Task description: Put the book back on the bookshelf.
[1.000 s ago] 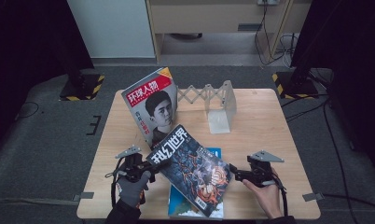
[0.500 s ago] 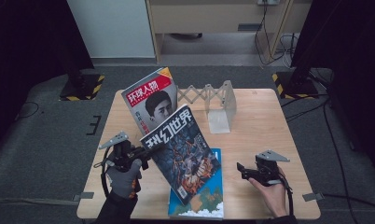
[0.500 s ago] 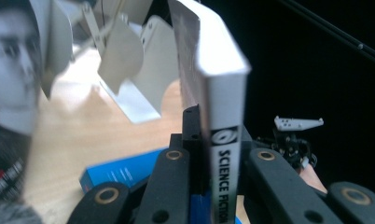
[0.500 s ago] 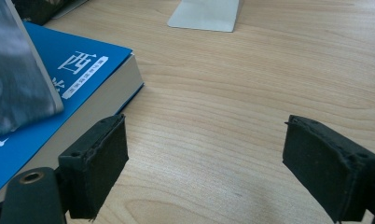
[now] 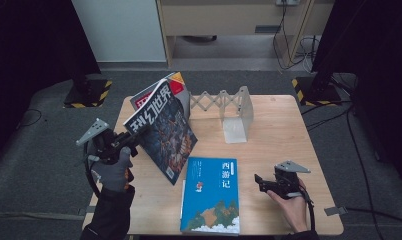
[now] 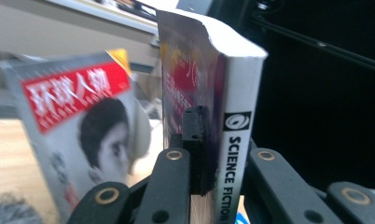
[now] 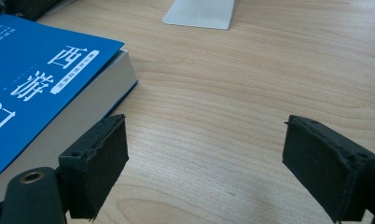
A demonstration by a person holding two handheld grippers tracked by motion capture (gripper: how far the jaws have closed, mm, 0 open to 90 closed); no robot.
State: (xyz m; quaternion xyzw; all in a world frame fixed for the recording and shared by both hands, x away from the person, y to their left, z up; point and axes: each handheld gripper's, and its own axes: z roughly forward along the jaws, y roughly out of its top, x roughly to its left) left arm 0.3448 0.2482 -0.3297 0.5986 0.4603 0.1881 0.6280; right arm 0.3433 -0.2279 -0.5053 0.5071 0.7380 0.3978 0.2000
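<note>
Count: 2 magazines, the sci-fi magazine (image 5: 164, 132) raised and the red-headed portrait magazine (image 6: 78, 140) standing behind it. 1 blue book (image 5: 211, 195) flat on the tabletop (image 5: 284, 130). 1 grey folding rack (image 5: 229, 107). 2 tools: left tool (image 5: 134, 139), right tool (image 5: 257, 181).

Left claw (image 5: 139, 136) clamped science-fiction magazine (image 5: 164, 130) — lifted off blue book (image 5: 211, 192), now upright.

The left tongs (image 5: 134, 141) grip a dark magazine (image 5: 161, 132) tilted above the surface's (image 5: 289, 125) left edge; a blue book (image 5: 211, 195) lies flat at the near edge, right tongs (image 5: 259, 181) beside it.
</note>
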